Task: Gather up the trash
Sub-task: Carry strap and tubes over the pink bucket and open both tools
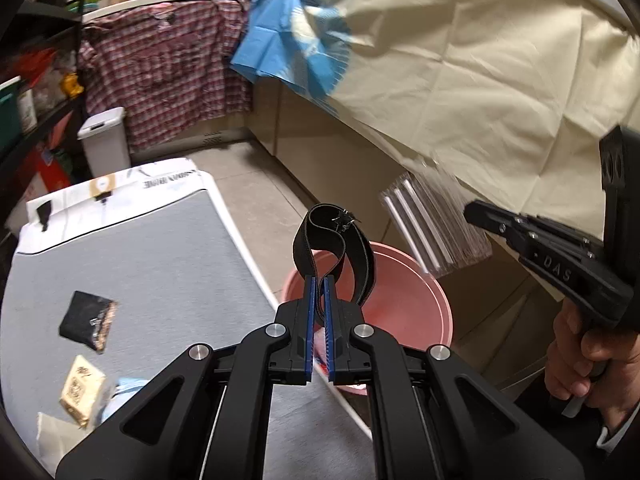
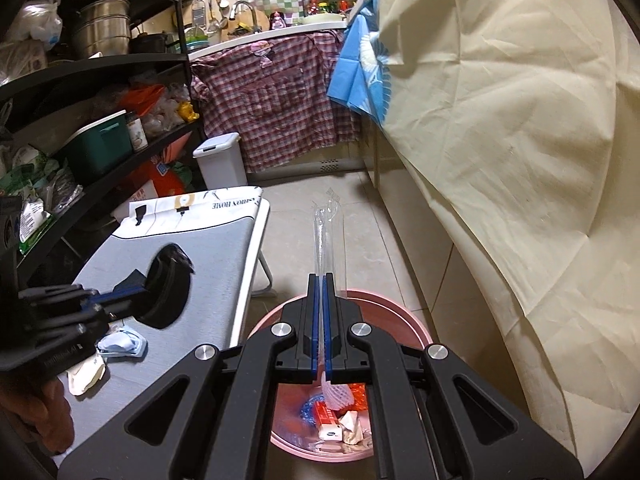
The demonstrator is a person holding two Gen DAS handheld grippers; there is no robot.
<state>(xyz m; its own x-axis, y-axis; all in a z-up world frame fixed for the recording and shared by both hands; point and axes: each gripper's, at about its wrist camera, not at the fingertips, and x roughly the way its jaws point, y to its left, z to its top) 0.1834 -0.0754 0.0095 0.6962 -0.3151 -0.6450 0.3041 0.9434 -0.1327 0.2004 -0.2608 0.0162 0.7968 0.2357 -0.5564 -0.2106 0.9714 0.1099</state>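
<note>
Both grippers carry trash above the pink bin (image 2: pixel 416 330): the left gripper (image 1: pixel 319 280) pinches a black strap (image 1: pixel 362 248), the right gripper (image 2: pixel 320 278) pinches a clear wrapper (image 2: pixel 330 232). The bin already holds some scraps. On the table (image 1: pixel 160 248) at left a black packet (image 1: pixel 88 320), a beige packet (image 1: pixel 82 390) and a blue mask (image 2: pixel 122 342) are left.

Bucket (image 2: pixel 420 334) on floor right of table (image 2: pixel 208 280), wrappers (image 2: pixel 332 428) in it, bin (image 2: pixel 220 160) behind

Cream cloth (image 2: pixel 500 128) draped down right side; blue sheet (image 2: pixel 360 76) hangs at its far edge; plaid shirt (image 2: pixel 276 100) hung over far counter (image 2: pixel 256 38); white lidded bin (image 2: pixel 222 162) on floor below it; black shelving (image 2: pixel 100 68) far left, holding steel pots (image 2: pixel 102 26) and a green box (image 2: pixel 96 148).
</note>
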